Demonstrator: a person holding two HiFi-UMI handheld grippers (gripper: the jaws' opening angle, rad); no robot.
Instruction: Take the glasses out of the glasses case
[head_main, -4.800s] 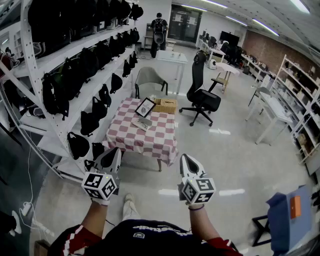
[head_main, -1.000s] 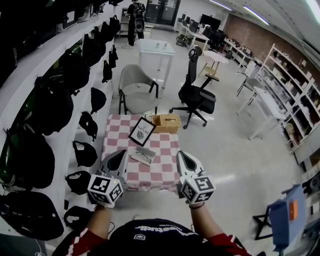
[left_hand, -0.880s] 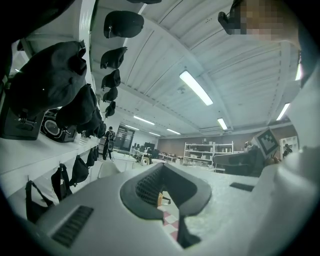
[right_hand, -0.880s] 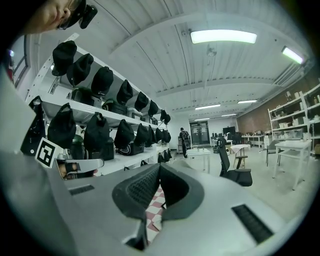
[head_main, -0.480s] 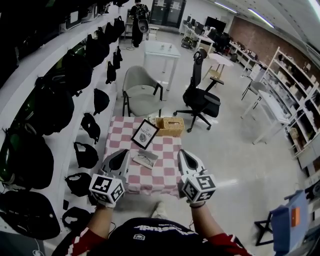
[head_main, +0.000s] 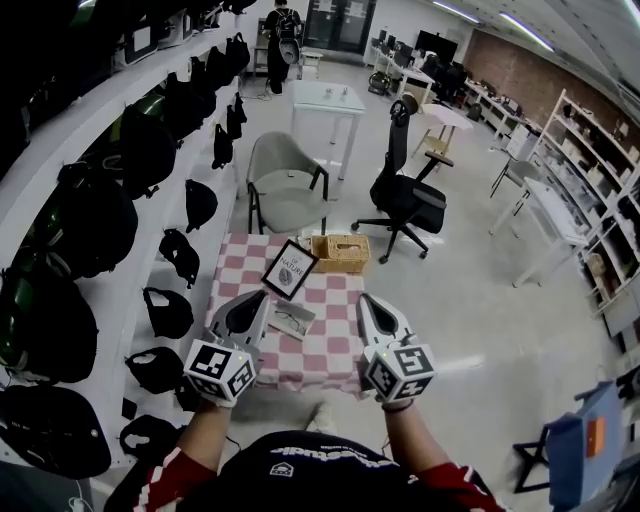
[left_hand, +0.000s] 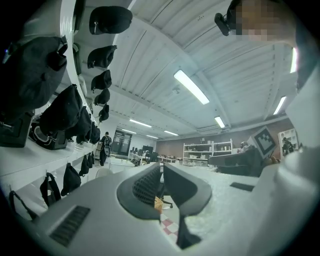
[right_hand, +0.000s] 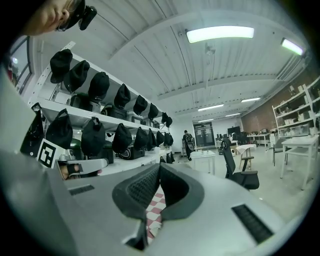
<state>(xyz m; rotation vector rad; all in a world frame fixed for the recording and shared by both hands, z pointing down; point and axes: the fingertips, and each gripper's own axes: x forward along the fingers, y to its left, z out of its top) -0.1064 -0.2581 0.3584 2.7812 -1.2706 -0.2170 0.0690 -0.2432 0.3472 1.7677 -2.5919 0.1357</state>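
Observation:
The grey glasses case (head_main: 292, 320) lies on a small table with a red-and-white checked cloth (head_main: 318, 345), seen in the head view just beyond my hands. I cannot tell from here whether the case is open or what is in it. My left gripper (head_main: 250, 302) hangs in the air before the table's left half, jaws shut and empty. My right gripper (head_main: 372, 303) is held level with it over the table's right half, also shut and empty. In the left gripper view the jaw tips (left_hand: 161, 167) meet, with a bit of checked cloth below. The right gripper (right_hand: 159, 167) shows the same.
A black picture frame (head_main: 288, 270) and a wicker basket (head_main: 340, 250) stand at the table's far side. Behind it are a grey chair (head_main: 283, 180) and a black office chair (head_main: 405, 200). Shelves of black bags (head_main: 110, 190) run along the left. A person (head_main: 281, 30) stands far back.
I have walked up to the table, which now lies close under both grippers. Both grippers have stayed shut and level, shifting only slightly in the last second.

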